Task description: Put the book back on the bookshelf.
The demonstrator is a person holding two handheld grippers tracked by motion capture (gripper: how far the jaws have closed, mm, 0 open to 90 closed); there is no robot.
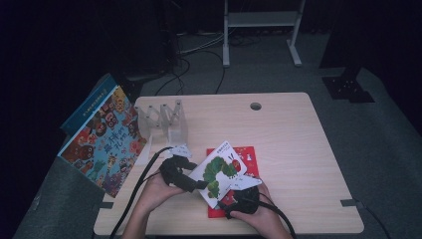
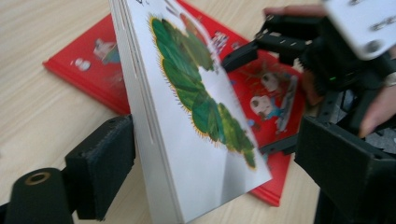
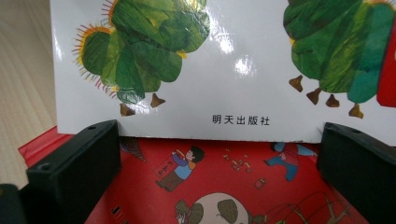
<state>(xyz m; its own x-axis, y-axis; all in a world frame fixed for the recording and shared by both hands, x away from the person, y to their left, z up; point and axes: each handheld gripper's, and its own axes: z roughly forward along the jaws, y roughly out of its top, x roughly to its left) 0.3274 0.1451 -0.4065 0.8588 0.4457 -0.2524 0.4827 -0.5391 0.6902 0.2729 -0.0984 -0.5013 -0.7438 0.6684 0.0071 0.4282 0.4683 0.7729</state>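
We have the caterpillar book (image 1: 219, 172) lifted at one edge off the red book (image 1: 247, 155), which lies flat on the desk (image 1: 298, 149) underneath. So the lift is under way; by our reckoning, what remains is to raise the book clear and carry it to the clear rack (image 1: 166, 119) standing beyond our left gripper (image 1: 199, 185), beside a large picture book (image 1: 102, 137) that leans off the desk edge.

In the left gripper view the book stands tilted between the two jaws, its page edge against the left pad; the jaws sit wide, and we cannot tell whether both pads press on it. Our right gripper (image 1: 244, 191) is just in front of the book's lower edge, jaws spread wide, with the white cover hanging above them and nothing pinched.

The book is thick, with board-like pages, and has a glossy white cover that catches glare, a green caterpillar across it and small printed characters near the bottom.
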